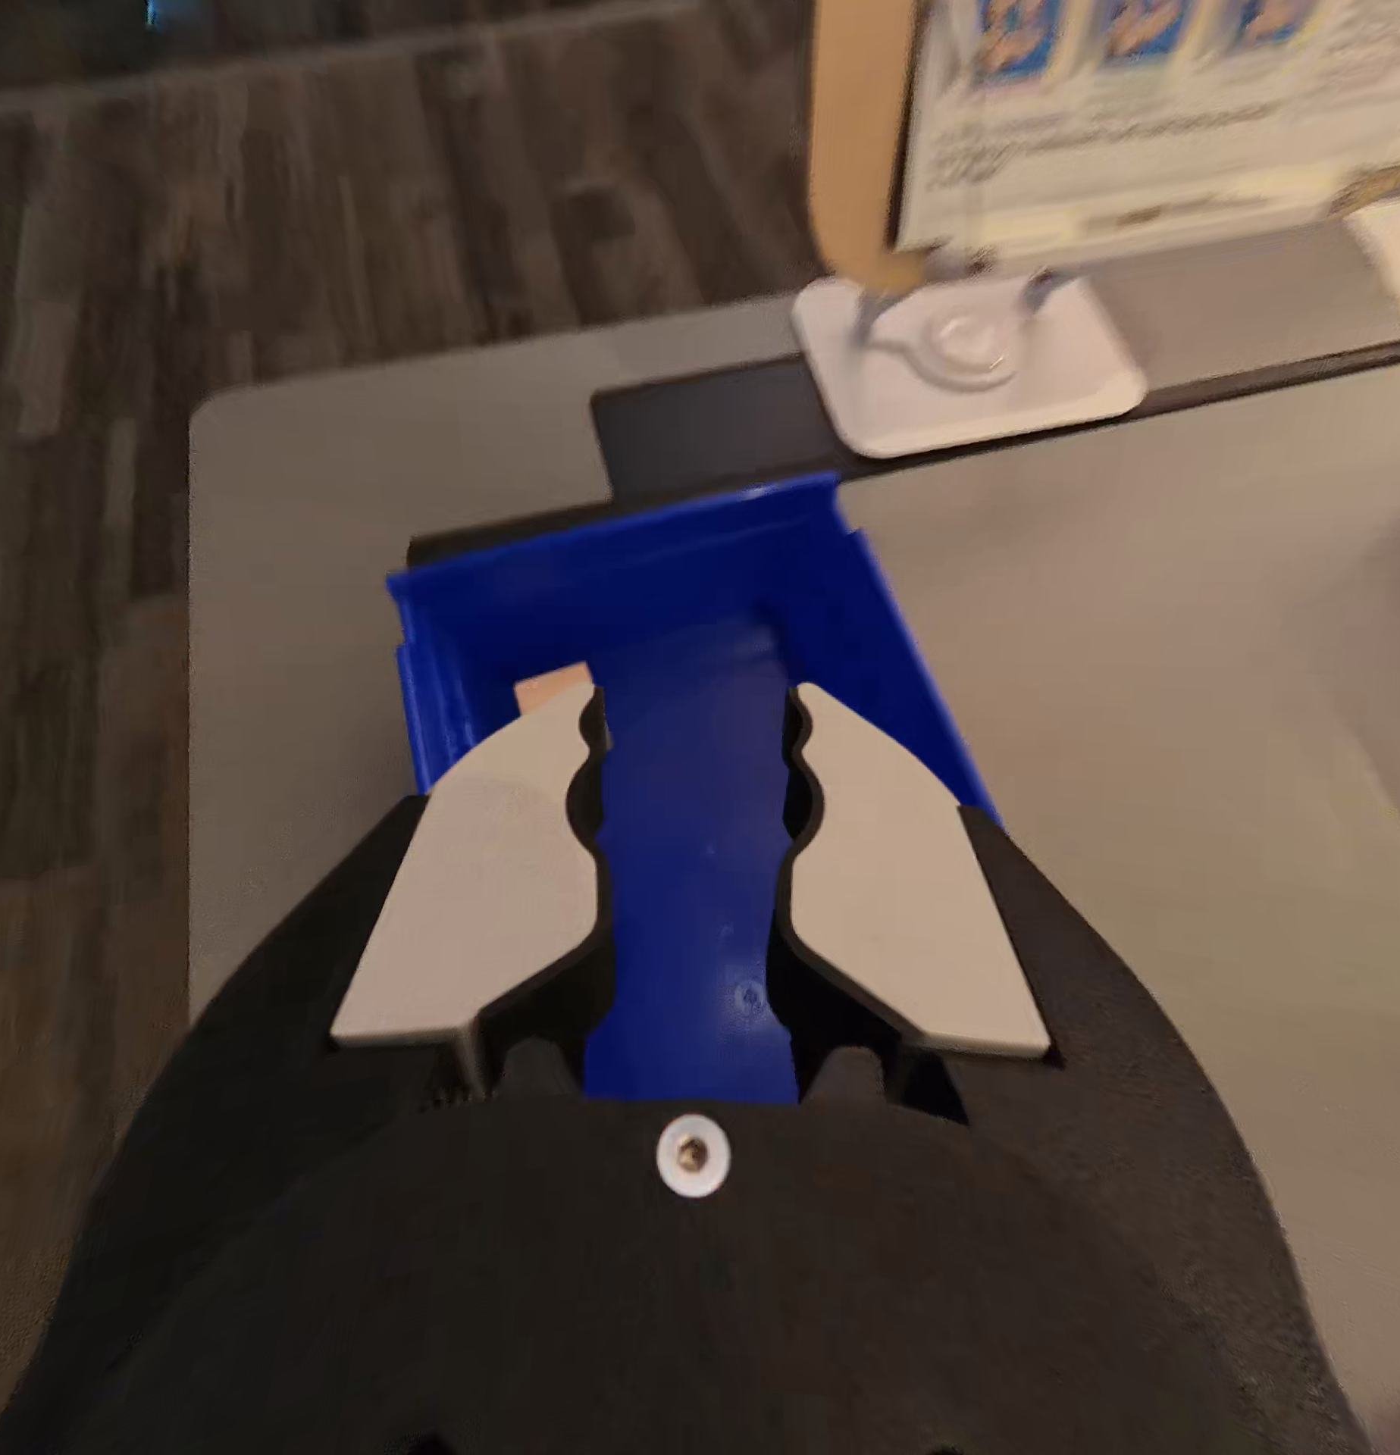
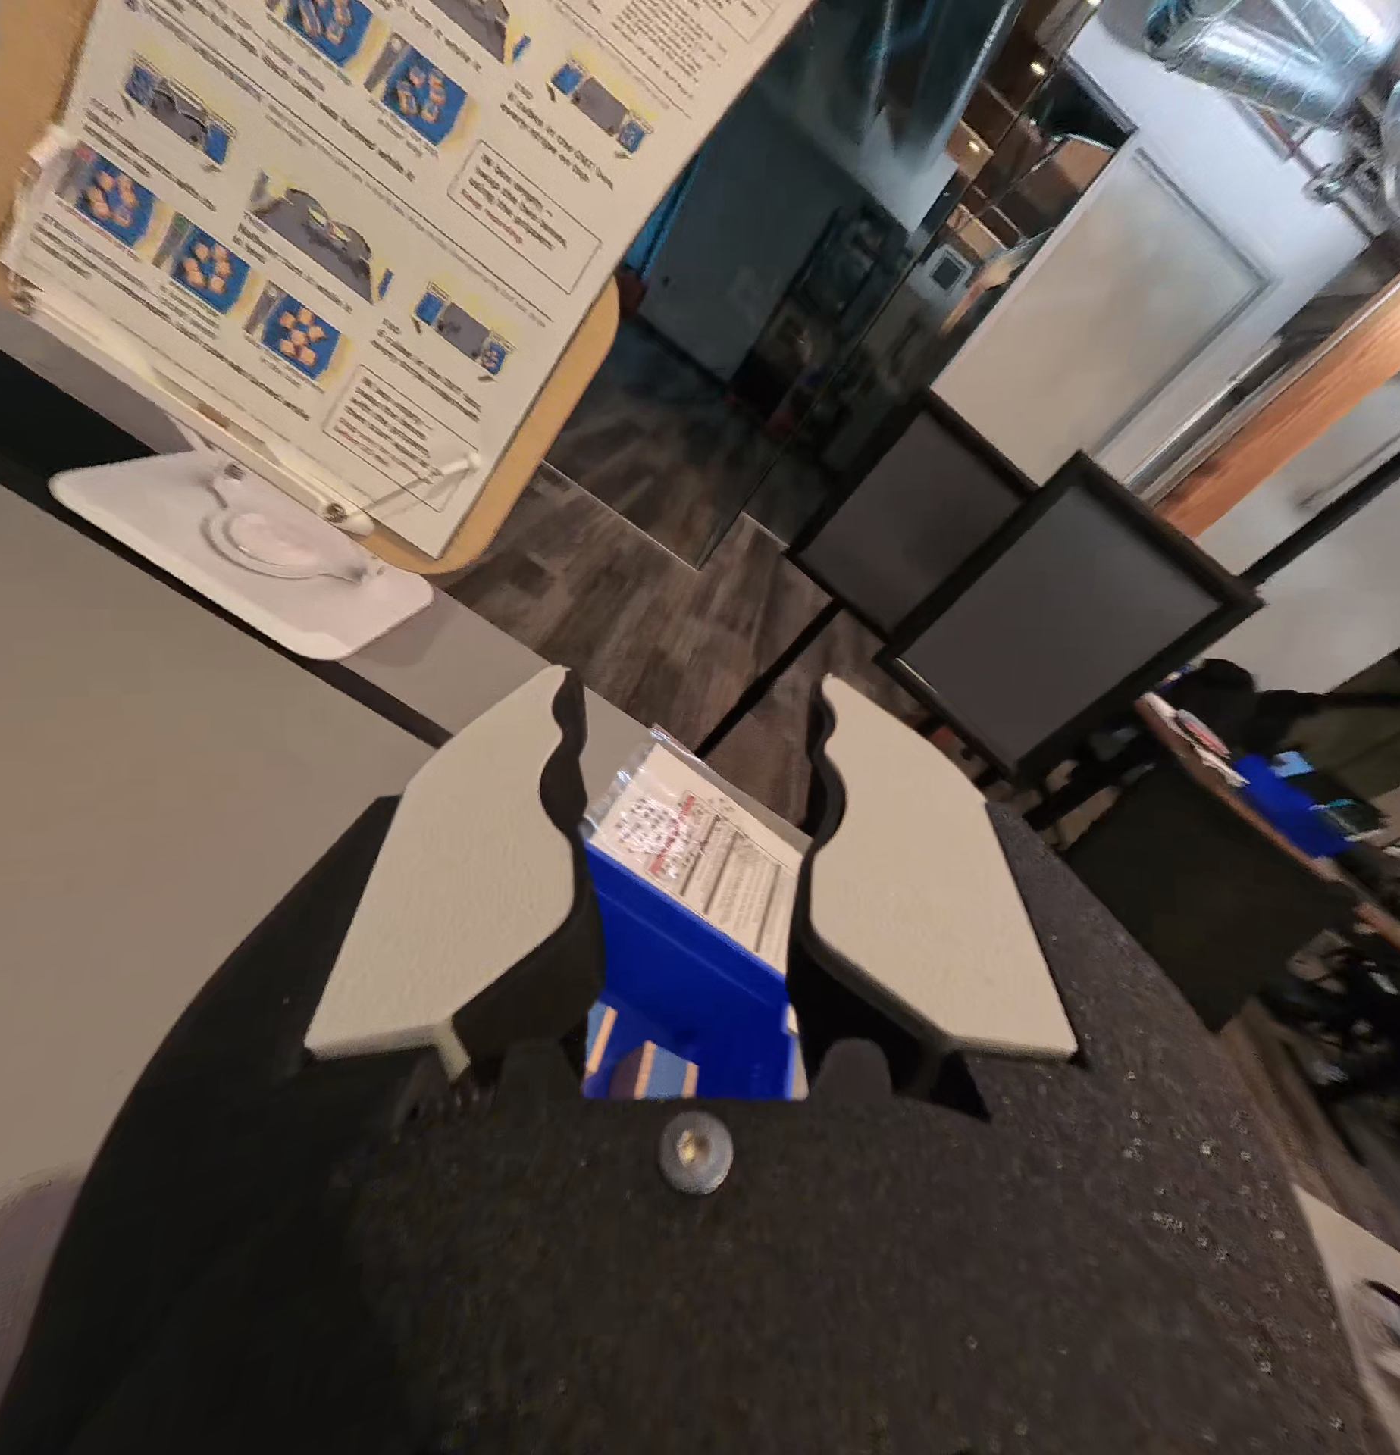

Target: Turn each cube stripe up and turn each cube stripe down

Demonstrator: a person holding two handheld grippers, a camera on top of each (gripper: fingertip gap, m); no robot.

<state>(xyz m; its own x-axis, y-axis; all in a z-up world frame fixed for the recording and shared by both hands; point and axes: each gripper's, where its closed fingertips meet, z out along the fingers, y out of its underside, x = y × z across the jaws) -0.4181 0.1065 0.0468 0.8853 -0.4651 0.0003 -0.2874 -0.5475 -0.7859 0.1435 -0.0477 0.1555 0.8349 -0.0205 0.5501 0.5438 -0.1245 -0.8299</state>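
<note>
Left wrist view has the left tool (image 1: 695, 712) gaping empty over a blue tray (image 1: 625, 606) holding one barely visible cube (image 1: 553, 683), while the right tool (image 2: 692, 712), equally agape and empty, hovers above striped cubes (image 2: 649, 1067), so most turning looks undone.

Tan cube (image 1: 553, 683) in blue tray's left corner, mostly hidden, striped cubes (image 2: 648, 1069) partly visible

Left gripper (image 1: 695, 693) angled downward, jaws parted and empty, right gripper (image 2: 695, 685) raised, jaws likewise parted

Grey table (image 1: 303, 504), blue tray (image 1: 641, 622) on it under the left gripper's fingers, white stand base (image 1: 964, 370) ahead to the right, black strip (image 1: 704, 433) between them.
</note>
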